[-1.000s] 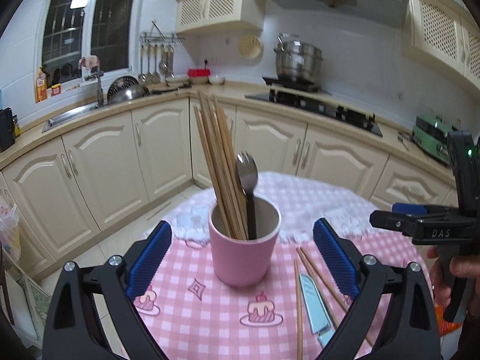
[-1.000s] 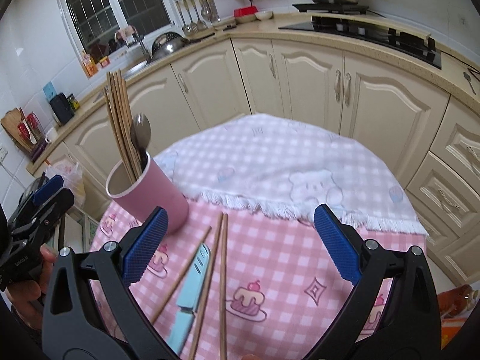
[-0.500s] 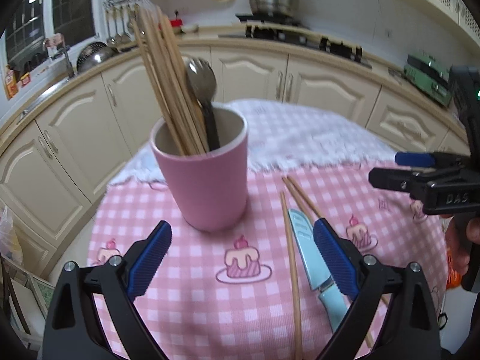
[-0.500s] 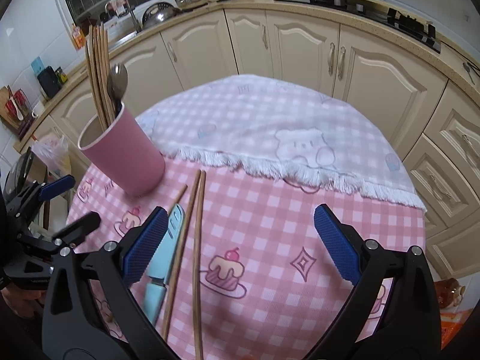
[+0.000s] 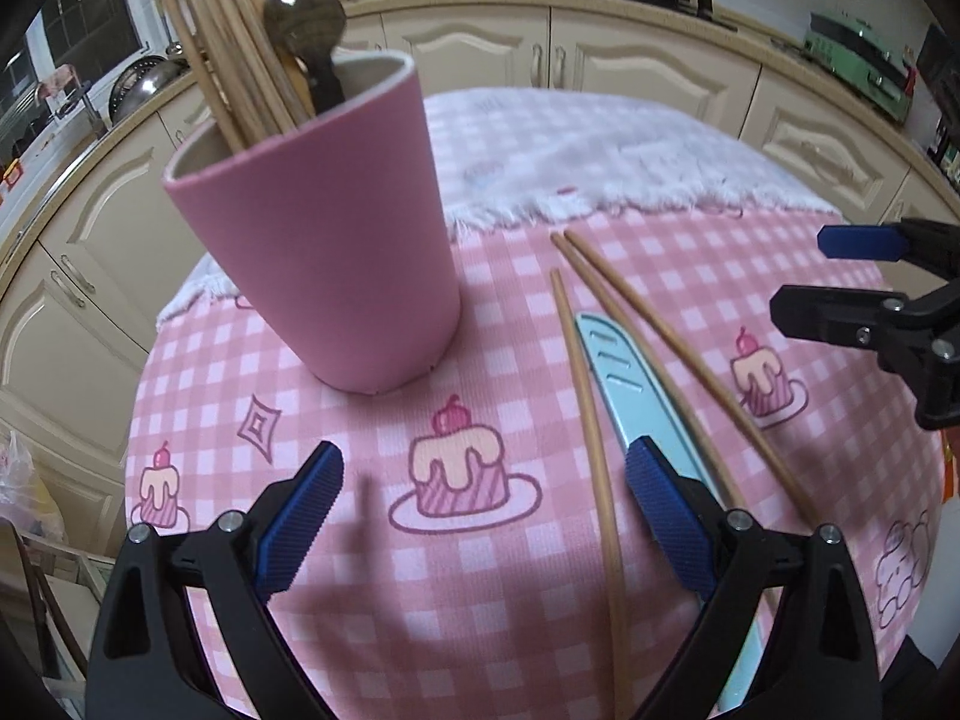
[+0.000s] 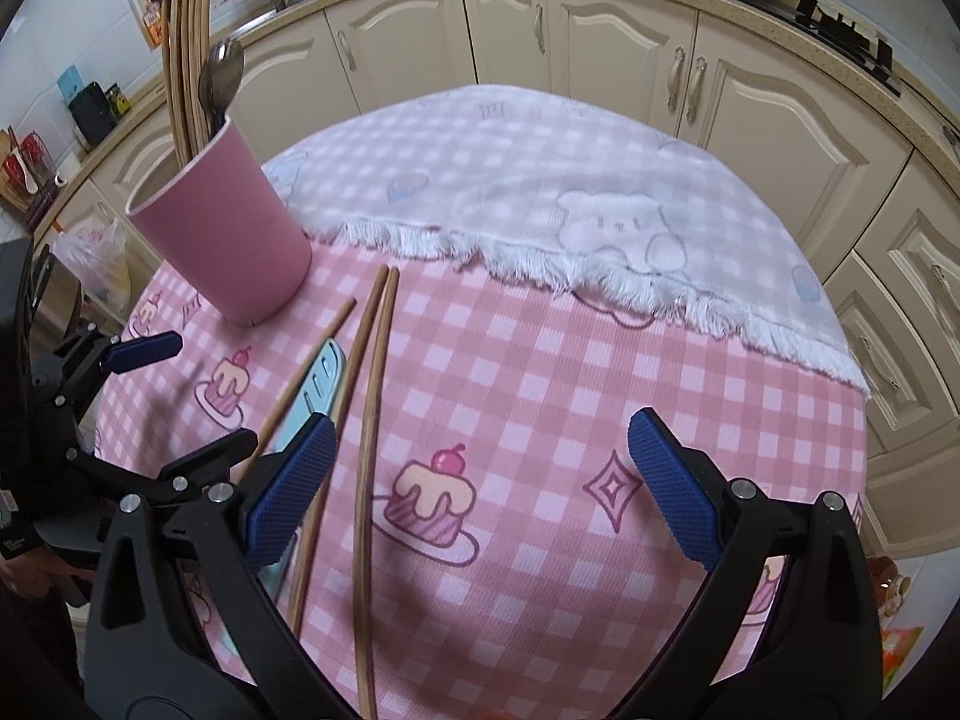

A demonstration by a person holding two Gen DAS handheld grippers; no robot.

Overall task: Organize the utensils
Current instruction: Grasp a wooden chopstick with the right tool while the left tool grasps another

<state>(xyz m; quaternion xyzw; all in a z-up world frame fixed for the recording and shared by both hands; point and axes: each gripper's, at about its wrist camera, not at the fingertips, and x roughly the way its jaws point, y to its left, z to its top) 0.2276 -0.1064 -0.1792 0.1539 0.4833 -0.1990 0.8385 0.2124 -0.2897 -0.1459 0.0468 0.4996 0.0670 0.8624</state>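
A pink cup (image 5: 324, 240) stands on the pink checked tablecloth and holds several wooden chopsticks (image 5: 222, 42) and a metal spoon (image 5: 303, 18); it also shows in the right wrist view (image 6: 222, 234). Three loose chopsticks (image 5: 591, 420) and a light-blue knife (image 5: 636, 384) lie to the cup's right, also seen in the right wrist view as chopsticks (image 6: 369, 420) and knife (image 6: 315, 396). My left gripper (image 5: 483, 516) is open and empty, low over the cloth in front of the cup. My right gripper (image 6: 480, 480) is open and empty above the loose chopsticks.
A white fringed cloth (image 6: 540, 180) covers the table's far half. The round table's edge (image 5: 138, 396) drops off at left. Cream kitchen cabinets (image 6: 600, 48) curve behind. The right gripper appears at the right in the left wrist view (image 5: 864, 282).
Both grippers have come down and closer to the table. The cup and loose utensils look larger and nearer. Nothing was grasped; both stay open.
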